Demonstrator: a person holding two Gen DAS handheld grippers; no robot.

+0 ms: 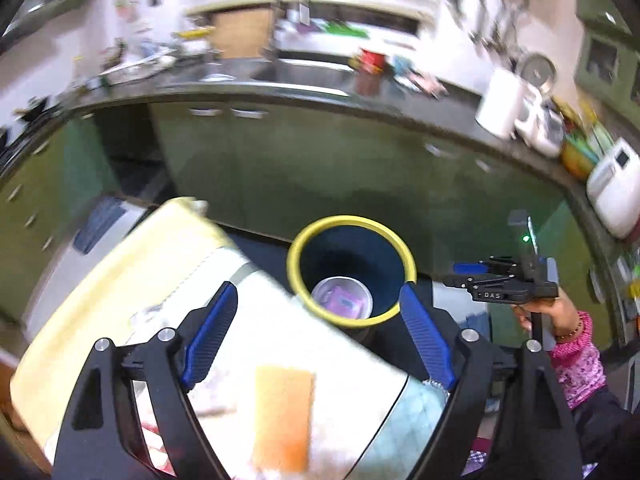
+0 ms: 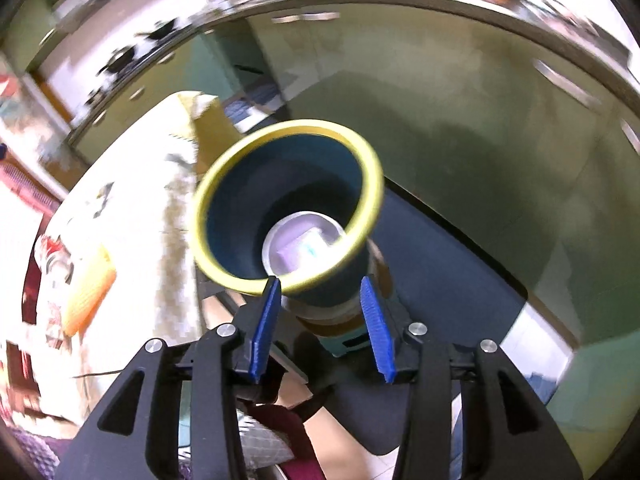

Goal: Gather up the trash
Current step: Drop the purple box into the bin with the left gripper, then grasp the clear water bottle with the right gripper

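We are looking down into a dark blue plastic bin with a yellow rim, standing just past the edge of the cloth-covered table — handy placement, since anything lifted off the table only needs carrying a short way to drop in. A white round container with a purple wrapper inside it is already lying at the bottom of the bin, so some trash is collected. An orange rectangular sponge-like piece is still sitting on the cloth; blur makes it hard to tell exactly what it is.

The left gripper is tilting downward over the table edge, its blue pads spread wide with nothing between them — we are judging it free for another pickup.

The right gripper is pointing steeply down at the bin's near side, jaws partly apart and straddling the wall below the rim without visibly pressing it. In the left wrist view a hand in a pink patterned sleeve is gripping its handle beside the bin.
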